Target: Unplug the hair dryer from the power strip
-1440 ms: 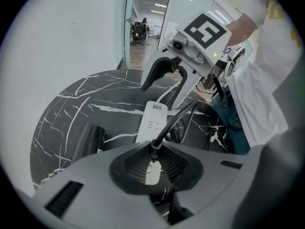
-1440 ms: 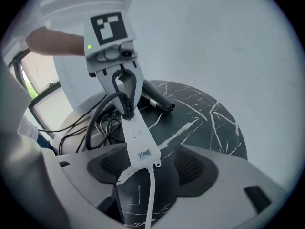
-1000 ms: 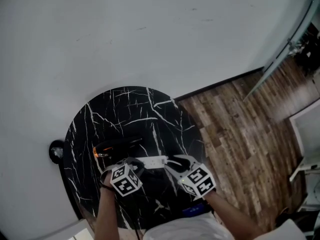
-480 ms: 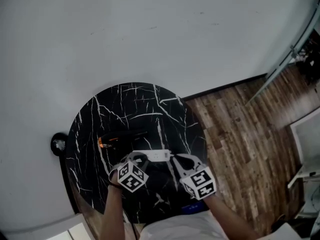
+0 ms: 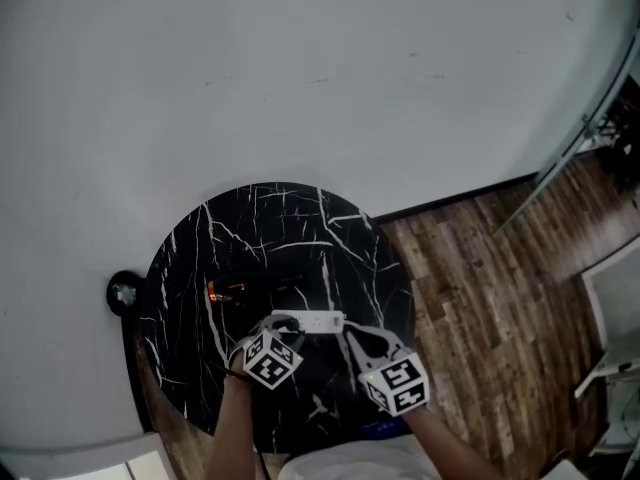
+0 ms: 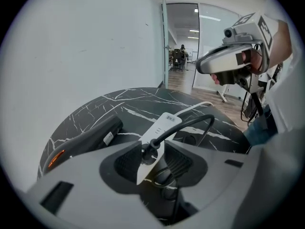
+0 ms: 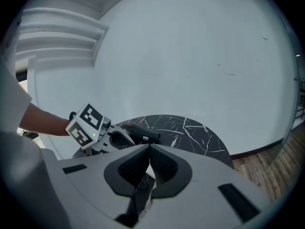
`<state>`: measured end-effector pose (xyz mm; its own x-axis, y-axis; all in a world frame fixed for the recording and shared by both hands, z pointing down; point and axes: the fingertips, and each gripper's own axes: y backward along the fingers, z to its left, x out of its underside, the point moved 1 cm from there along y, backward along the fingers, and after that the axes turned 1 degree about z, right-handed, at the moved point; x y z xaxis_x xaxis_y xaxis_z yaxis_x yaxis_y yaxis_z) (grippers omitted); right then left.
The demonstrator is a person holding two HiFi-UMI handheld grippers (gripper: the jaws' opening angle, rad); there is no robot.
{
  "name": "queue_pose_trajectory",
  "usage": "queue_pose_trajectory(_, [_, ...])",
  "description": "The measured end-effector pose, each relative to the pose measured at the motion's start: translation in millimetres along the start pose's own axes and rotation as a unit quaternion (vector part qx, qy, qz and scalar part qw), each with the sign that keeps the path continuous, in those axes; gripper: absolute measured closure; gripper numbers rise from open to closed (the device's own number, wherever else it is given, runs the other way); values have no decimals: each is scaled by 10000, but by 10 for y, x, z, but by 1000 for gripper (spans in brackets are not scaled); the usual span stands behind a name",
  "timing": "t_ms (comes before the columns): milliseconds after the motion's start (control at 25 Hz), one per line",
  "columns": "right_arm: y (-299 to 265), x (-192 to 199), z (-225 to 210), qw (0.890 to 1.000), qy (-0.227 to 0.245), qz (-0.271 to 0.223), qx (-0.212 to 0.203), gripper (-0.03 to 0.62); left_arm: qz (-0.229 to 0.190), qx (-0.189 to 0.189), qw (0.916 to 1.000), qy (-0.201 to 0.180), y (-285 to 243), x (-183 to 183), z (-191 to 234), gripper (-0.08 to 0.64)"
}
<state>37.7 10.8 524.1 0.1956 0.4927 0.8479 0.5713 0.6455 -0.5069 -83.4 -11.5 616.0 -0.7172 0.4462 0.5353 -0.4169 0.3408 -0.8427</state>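
Note:
A white power strip (image 5: 315,320) lies on the round black marble table (image 5: 270,228). The black hair dryer (image 5: 235,290), with an orange light, lies just left of it. The dryer's black plug (image 6: 148,150) sits in the strip's near end, its cord (image 6: 190,122) arching away. My left gripper (image 6: 153,146) straddles the plug. Its jaws have just been opening and stand open, pads apart from the plug. My right gripper (image 5: 350,331) is shut at the strip's right end. A white sliver shows under its tips (image 7: 149,148); whether it is pinched I cannot tell.
The table stands against a plain white wall (image 5: 300,78). A small round black object (image 5: 122,293) sits off the table's left edge. Wood floor (image 5: 490,268) lies to the right. The strip's white cable (image 6: 198,107) runs off toward the table's right side.
The left gripper has rolled in place and its jaws have spread around the plug. The right gripper's jaws have closed and it has lifted slightly.

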Motion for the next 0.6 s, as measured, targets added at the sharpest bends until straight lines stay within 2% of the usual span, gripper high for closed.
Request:
queue_pose_trajectory(200, [40, -5, -11, 9999, -74, 92, 45, 591, 108, 406, 9991, 0, 30, 28, -28, 403])
queue_pose_trajectory(400, [41, 3, 9, 9998, -122, 157, 75, 591, 783, 1115, 9906, -152, 142, 204, -106, 390])
queue_pose_trajectory(600, [-11, -16, 51, 9999, -84, 116, -21, 591, 1206, 1289, 9831, -492, 359, 244, -31, 390])
